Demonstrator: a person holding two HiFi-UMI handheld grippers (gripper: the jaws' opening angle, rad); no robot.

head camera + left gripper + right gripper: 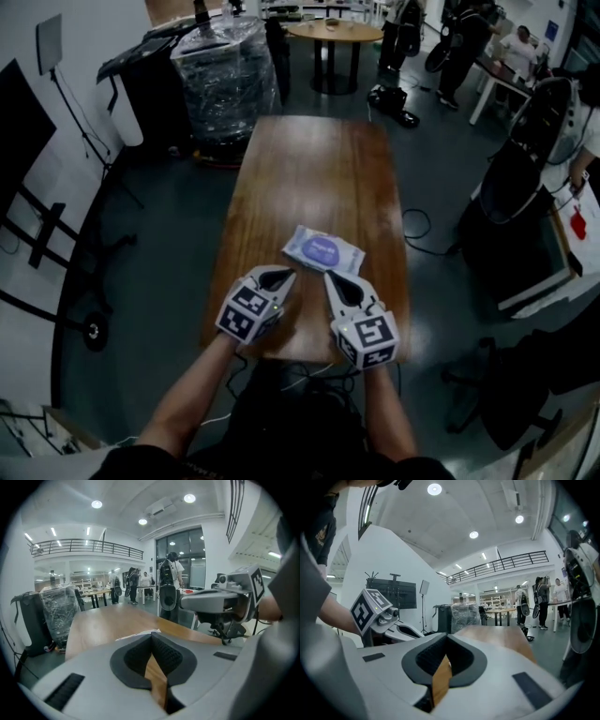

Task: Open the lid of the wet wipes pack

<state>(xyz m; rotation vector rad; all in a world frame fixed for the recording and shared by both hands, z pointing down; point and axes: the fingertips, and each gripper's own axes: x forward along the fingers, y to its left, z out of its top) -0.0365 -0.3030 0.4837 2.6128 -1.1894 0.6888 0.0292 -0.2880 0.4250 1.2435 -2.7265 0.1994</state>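
While shut and empty, left gripper (pixel 281 274) and right gripper (pixel 330 277) are held near the flat white wet wipes pack (pixel 323 249).
Pack is best pinned first, purple lid (pixel 322 251) then pried.

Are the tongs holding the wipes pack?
No, the wet wipes pack lies flat on the table, ahead of the left tongs and right tongs, both shut and empty.

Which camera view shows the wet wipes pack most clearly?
The head view: the whole wet wipes pack lies on the table, seen from above. The left gripper view shows only a white edge of it; the right gripper view does not show it.
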